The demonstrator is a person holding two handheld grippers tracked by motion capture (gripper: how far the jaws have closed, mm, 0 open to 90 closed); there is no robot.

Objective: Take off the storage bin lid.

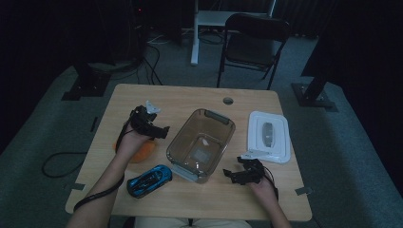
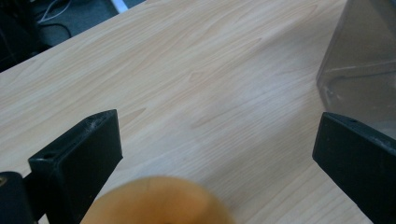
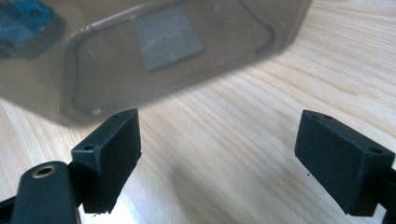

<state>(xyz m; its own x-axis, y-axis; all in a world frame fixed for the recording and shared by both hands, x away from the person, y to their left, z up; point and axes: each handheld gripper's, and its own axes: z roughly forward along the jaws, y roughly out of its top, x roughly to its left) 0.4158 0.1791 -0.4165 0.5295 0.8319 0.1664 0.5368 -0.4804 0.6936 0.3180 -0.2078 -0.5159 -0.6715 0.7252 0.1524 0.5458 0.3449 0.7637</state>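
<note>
A clear plastic tub (image 1: 223,124) with nothing in it stands in the middle of the wooden table (image 1: 190,97). My left gripper (image 1: 154,124) is open, held above an orange round object (image 1: 144,151) that lies left of the tub. That orange object (image 2: 156,201) shows blurred at the bottom of the left gripper view, low between the wide-apart jaws. My right gripper (image 1: 236,174) is open just right of the tub's near corner, with only bare table between its jaws. The tub (image 3: 163,42) crosses the top of the right gripper view. A blue toy car (image 1: 148,180) lies near the front left.
A white lid (image 1: 269,135) with a grey handle lies right of the tub. A black folding chair (image 1: 253,40) stands beyond the table's far edge. A cable hole (image 1: 228,100) is near the far edge. Bare wood lies along the back and front.
</note>
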